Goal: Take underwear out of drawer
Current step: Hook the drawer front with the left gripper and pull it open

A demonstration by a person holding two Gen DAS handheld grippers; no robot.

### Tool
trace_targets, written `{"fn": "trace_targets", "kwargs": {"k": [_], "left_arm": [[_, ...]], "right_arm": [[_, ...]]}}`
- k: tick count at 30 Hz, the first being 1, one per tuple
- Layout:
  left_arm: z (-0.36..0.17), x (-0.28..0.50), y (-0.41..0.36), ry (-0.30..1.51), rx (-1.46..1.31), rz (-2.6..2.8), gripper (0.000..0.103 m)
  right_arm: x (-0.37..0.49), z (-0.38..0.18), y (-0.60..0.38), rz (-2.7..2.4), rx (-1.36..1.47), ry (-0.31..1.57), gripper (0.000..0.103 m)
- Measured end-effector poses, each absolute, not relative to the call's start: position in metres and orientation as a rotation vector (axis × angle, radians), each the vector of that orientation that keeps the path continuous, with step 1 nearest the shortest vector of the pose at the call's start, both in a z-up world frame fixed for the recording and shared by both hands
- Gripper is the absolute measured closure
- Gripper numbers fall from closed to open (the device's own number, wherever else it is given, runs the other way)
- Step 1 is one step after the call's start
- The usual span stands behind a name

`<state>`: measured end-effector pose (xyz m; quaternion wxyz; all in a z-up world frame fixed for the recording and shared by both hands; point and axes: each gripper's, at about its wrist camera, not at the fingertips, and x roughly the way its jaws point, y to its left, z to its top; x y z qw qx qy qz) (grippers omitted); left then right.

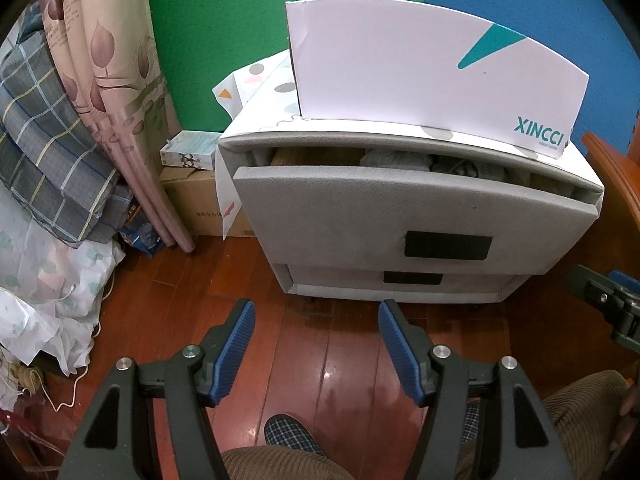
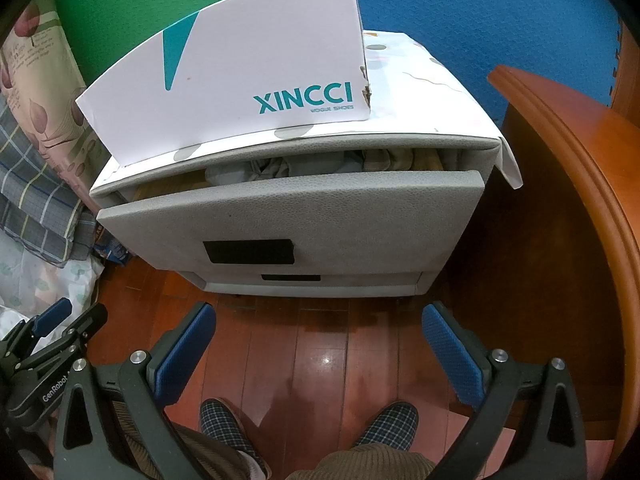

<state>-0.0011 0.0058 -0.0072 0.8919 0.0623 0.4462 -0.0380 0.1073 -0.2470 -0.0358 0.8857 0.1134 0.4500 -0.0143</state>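
Observation:
A grey two-drawer nightstand stands on the wooden floor. Its top drawer is pulled out a little. Crumpled grey and beige underwear shows in the gap behind the drawer front. My left gripper is open and empty, held above the floor in front of the nightstand. My right gripper is open and empty, also in front of the nightstand and apart from it. The left gripper also shows at the lower left of the right wrist view.
A white XINCCI shoe box sits on top of the nightstand. A wooden bed frame stands to the right. Bedding, a curtain and cardboard boxes crowd the left. The person's slippers rest on the floor below.

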Motion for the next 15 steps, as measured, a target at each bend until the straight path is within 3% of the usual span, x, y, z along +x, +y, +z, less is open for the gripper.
{"fn": "trace_targets", "kwargs": {"k": [7, 15], "left_arm": [[0.001, 0.007, 0.019, 0.946, 0.019, -0.159, 0.037], [0.005, 0.045, 0.055, 1.022, -0.318, -0.216, 0.037]], "right_arm": [[0.107, -0.035, -0.248, -0.028, 0.239, 0.937, 0.001], [0.104, -0.036, -0.259, -0.035, 0.264, 0.929, 0.001]]}}
